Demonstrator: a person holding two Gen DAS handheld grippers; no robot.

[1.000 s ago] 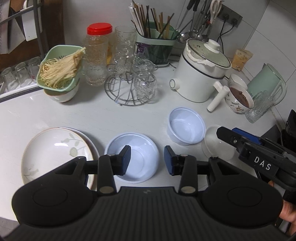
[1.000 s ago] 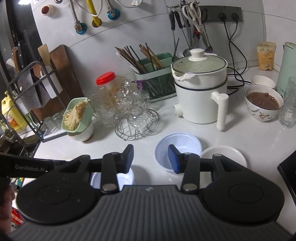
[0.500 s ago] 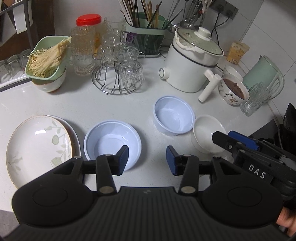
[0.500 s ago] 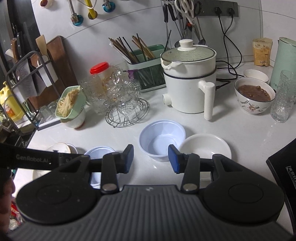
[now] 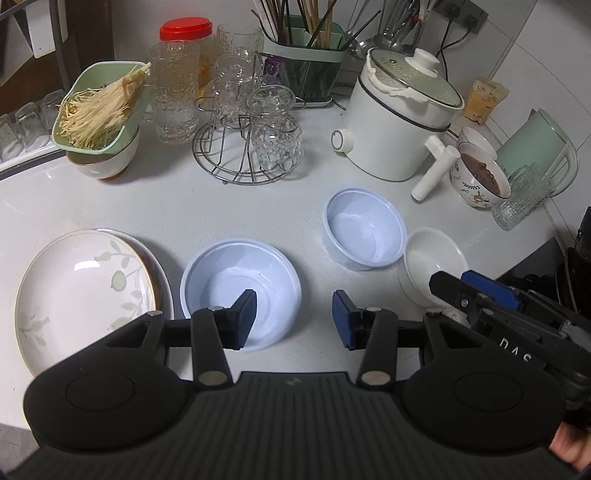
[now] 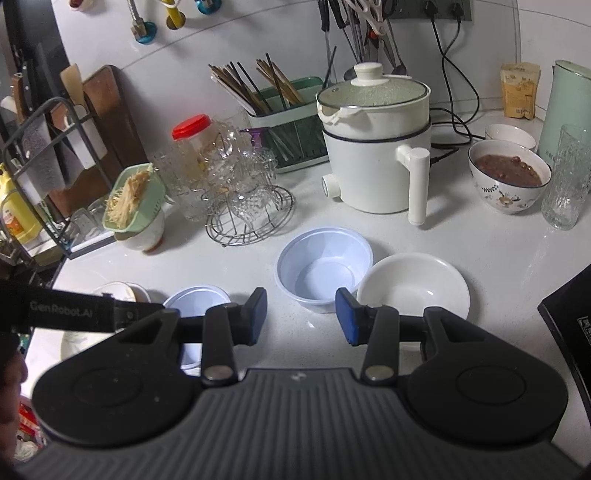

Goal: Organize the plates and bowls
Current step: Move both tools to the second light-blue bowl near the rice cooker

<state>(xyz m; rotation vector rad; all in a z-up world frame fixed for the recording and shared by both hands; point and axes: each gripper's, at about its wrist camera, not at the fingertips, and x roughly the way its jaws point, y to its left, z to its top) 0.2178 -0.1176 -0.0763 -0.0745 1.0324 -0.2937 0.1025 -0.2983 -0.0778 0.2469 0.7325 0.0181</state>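
- The left gripper has its blue pads apart with nothing between them; its left pad hangs over the near right part of a shallow pale-blue bowl, while the right pad is over bare counter.
- The right gripper is also parted and empty — bare white counter shows in the gap, and the pads touch nothing.
- In the left wrist view the right gripper's black arm and blue pad reach in from the right edge, over the near side of a white bowl.
- A deeper pale-blue bowl sits just beyond the right gripper's pads, upright and empty, its rim touching or nearly touching the white bowl on its right.
- Left of the shallow bowl lie two stacked plates, the top one printed with leaves — the lower one shows only as a rim on the right side.
- Farther back stand a wire rack of upturned glasses, a green strainer of enoki mushrooms on a bowl, a red-lidded jar and a green chopstick holder.
- A white electric pot with a glass lid stands behind the deeper bowl; to its right are a patterned bowl of brown food, a tall glass and a pale green kettle.
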